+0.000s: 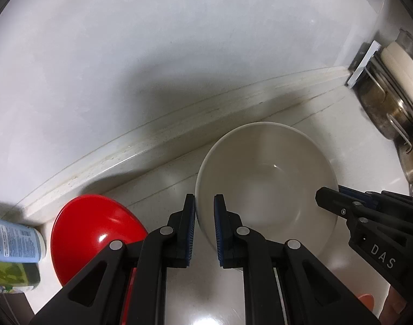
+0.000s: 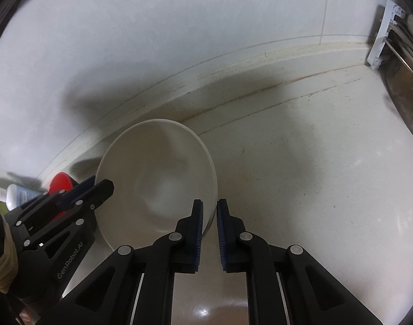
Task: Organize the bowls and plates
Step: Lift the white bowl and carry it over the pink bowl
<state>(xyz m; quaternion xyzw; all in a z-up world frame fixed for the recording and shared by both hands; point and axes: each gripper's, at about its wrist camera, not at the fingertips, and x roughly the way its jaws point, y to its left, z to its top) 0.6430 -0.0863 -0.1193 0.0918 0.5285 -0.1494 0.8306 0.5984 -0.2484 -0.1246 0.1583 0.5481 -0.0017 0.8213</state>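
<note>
The white bowl [image 1: 268,181] sits on the pale counter [image 2: 314,176] near the backsplash, and I have both tools on it: my left gripper [image 1: 205,216] is pinched on its left rim, my right gripper [image 2: 209,224] on the opposite rim. A red bowl [image 1: 95,230] lies just beside it, with stacked pots [image 1: 396,94] well apart at the right.

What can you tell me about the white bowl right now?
The round, glossy white ceramic-looking bowl is empty and upright, near the wall on the pale stone countertop. The left tool is shut on its left rim, the right tool on the opposite rim. The red bowl sits beside it.
</note>
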